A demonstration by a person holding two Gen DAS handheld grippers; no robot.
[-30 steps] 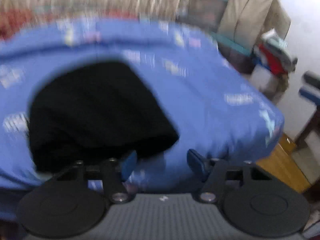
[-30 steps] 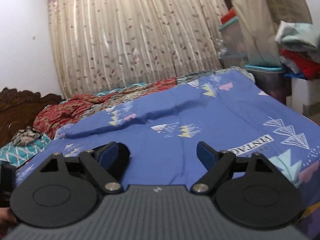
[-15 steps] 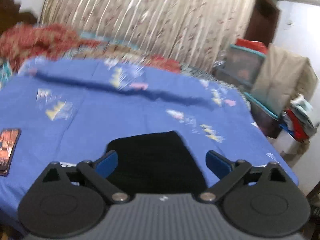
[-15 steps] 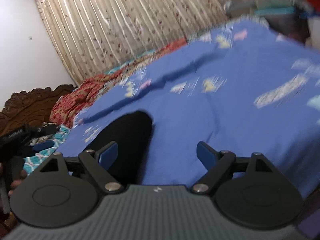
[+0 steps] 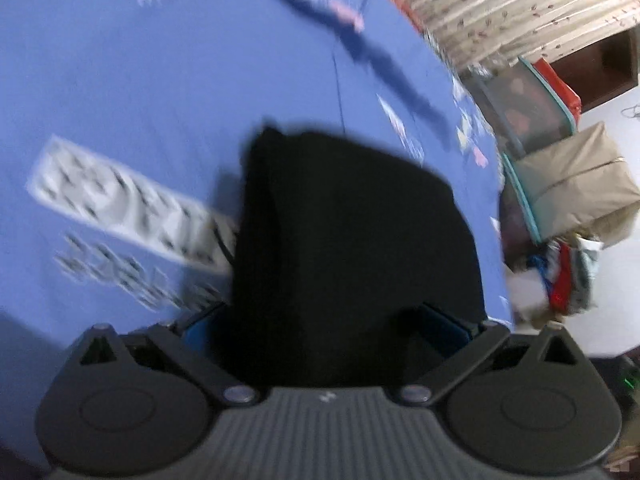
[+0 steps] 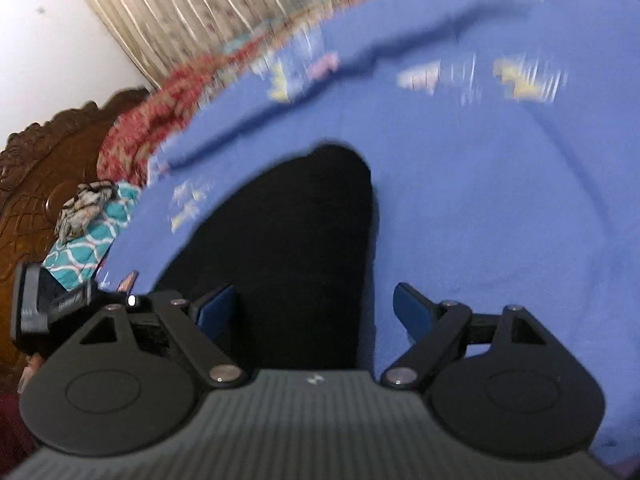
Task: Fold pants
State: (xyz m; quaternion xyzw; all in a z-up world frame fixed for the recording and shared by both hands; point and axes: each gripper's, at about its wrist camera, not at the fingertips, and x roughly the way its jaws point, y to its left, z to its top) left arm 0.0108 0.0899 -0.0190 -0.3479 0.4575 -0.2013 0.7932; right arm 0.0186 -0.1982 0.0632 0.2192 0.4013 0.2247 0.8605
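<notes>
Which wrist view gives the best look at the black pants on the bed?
The left wrist view: the black pants fill its centre as a folded block with edges and corners visible. The right wrist view shows one long dark strip of the pants running under the gripper, its near end hidden.

Blue bedsheet (image 5: 160, 80), striped curtain (image 6: 192, 12), perhaps boxes (image 5: 576, 188).

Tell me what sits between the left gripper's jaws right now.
The black pants fill the gap of the left gripper, jaws wide and just opened, in the left wrist view.
</notes>
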